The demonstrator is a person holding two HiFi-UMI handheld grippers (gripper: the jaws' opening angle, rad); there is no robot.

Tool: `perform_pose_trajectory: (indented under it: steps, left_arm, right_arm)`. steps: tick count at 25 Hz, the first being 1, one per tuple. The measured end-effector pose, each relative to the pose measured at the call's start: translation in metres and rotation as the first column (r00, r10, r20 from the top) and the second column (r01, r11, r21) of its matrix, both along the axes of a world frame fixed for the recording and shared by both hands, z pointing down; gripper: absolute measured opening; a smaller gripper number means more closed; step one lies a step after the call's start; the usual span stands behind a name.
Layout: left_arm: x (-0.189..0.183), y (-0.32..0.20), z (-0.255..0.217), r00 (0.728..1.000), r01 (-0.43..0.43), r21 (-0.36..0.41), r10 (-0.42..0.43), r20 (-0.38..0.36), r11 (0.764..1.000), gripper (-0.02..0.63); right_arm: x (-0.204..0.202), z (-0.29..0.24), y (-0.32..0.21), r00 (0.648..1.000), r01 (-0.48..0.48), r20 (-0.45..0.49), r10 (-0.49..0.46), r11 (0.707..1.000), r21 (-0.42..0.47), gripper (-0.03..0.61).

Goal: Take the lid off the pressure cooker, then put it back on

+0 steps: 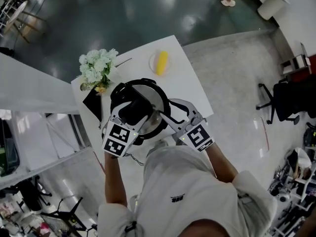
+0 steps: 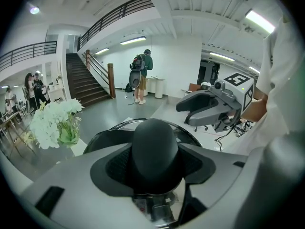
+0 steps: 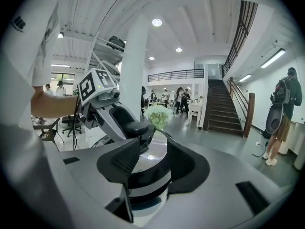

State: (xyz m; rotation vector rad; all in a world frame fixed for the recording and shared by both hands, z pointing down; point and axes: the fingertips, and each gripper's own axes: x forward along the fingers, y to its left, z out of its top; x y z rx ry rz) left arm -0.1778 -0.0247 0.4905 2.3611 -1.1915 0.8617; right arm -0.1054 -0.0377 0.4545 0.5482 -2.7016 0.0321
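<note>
The pressure cooker [image 1: 159, 113] stands on a white table [image 1: 192, 90], its steel lid [image 1: 152, 97] sitting on top. My left gripper [image 1: 134, 110] is over the lid's middle, shut on the black lid knob [image 2: 155, 147], which fills the gap between its jaws [image 2: 155, 171]. My right gripper [image 1: 171, 114] is at the cooker's right side. In the right gripper view its jaws [image 3: 150, 159] close round the black and silver rim part of the cooker [image 3: 145, 175], with the lid [image 3: 152, 154] showing just beyond.
A bunch of white flowers [image 1: 97, 68] stands at the table's far left corner, close behind the cooker. A white plate with a yellow cob [image 1: 161, 62] lies at the far edge. A dark flat thing [image 1: 92, 102] lies left of the cooker. People stand far off by the stairs [image 2: 141, 75].
</note>
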Motion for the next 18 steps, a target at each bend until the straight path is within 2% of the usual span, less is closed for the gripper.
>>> perform_pose_trajectory:
  steps: [4,8,13,18]
  left_arm:
    - [-0.003,0.001,-0.009,1.000,0.008,0.008,-0.008,-0.002,1.000,0.287]
    - [-0.011,-0.003,-0.031,1.000,0.015,0.055,-0.016,0.001,0.998,0.287]
    - [-0.012,-0.010,-0.046,1.000,0.006,0.084,-0.007,0.002,0.996,0.287]
    - [0.002,-0.018,-0.047,1.000,-0.021,0.087,0.022,-0.015,0.996,0.287]
  right_arm:
    - [0.000,-0.005,0.002,1.000,-0.010,0.003,0.010,1.000,-0.007,0.181]
    - [-0.004,-0.004,0.001,1.000,0.010,0.023,-0.011,0.999,0.046,0.181]
    - [-0.004,-0.014,0.000,0.999,-0.032,0.021,0.032,0.999,0.012,0.180]
    - [0.007,-0.020,-0.010,0.997,-0.077,0.027,0.076,0.996,0.034,0.181]
